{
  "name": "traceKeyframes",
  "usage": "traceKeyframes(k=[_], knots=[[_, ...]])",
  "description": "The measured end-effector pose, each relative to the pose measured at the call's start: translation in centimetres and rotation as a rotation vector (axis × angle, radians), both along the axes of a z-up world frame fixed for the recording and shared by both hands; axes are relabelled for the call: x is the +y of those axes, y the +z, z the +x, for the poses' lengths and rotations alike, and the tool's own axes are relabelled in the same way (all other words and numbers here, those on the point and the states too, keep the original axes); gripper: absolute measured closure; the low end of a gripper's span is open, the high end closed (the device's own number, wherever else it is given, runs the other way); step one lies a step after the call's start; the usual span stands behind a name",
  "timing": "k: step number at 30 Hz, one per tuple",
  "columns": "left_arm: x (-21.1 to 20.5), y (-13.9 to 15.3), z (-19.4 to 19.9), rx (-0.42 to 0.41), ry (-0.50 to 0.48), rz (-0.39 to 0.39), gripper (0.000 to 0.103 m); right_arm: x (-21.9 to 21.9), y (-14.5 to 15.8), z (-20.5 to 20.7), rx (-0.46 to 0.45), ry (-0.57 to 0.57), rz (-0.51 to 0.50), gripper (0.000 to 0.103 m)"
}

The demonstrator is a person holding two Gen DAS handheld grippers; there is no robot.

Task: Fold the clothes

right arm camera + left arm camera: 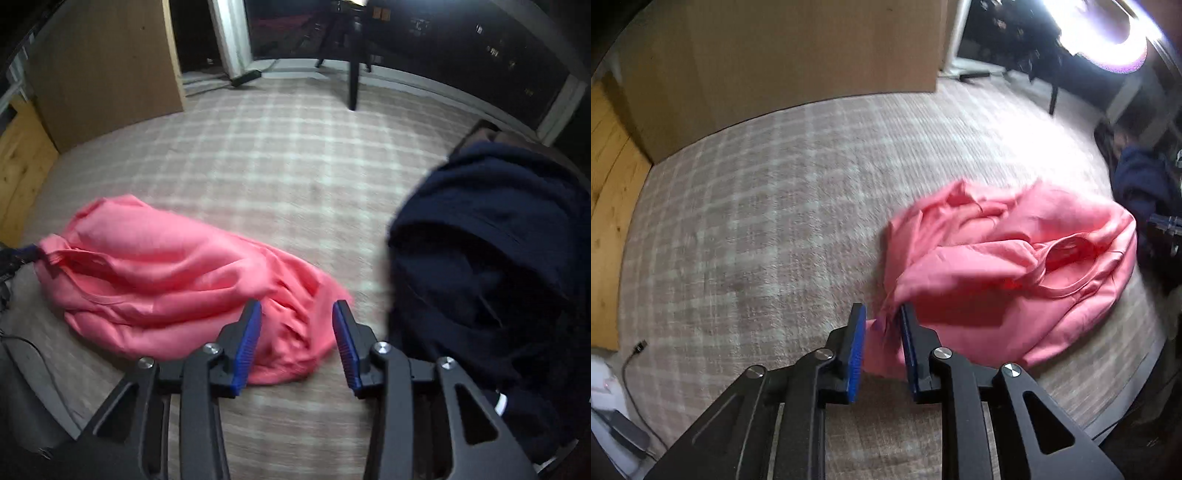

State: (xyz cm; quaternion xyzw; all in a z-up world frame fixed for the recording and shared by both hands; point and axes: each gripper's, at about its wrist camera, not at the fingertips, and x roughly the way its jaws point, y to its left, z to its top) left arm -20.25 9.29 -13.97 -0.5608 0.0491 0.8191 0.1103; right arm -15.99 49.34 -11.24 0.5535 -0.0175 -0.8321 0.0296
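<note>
So the pink garment (1015, 266) is lying in a crumpled heap on the plaid rug (775, 206), neckline facing up, nowhere near flat yet. My left gripper (882, 343) has its jaws parted a little with a corner of pink fabric sitting between the blue pads (855, 354) — I don't think they're actually pressing on it, so I'd call that loose rather than a grip. The right gripper (297, 343) is open wider, hovering over the bunched end of the garment with nothing pinched. If I'm doing this step properly, I'd say the thing is to spread it out first: get each gripper onto a real edge — hem or shoulder, single layer — and pull apart so the wrinkles go before any fold. Grabbing a wad of bunched cloth would just drag the whole heap around. As for containers, there's a big cardboard box (783, 66) standing at the far edge of the rug, but I can't see inside it from either wrist view. The dark navy clothing (495, 266) is heaped just to the right of the pink one, and I can't tell whether it's in anything.
</note>
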Motion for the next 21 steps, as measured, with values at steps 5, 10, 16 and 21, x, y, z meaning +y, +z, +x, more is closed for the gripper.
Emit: traceKeyframes(k=[5, 10, 16, 21], knots=[[1.1, 0.9, 0.1, 0.029, -0.055, -0.016, 0.063, -2.8, -0.5, -0.5, 0.046, 0.099, -0.034, 0.045], [3.5, -0.2, -0.7, 0.017, -0.140, -0.025, 0.056, -7.6, -2.9, -3.7, 0.047, 0.263, -0.017, 0.041], [5.2, -2.5, -3.5, -0.074, -0.186, 0.032, 0.095, -10.5, -6.2, -6.6, -0.046, 0.359, -0.052, 0.098], [3.4, 1.3, -6.2, 0.051, -0.103, 0.073, 0.095, -7.7, -1.8, -9.3, 0.128, 0.183, -0.157, 0.098]])
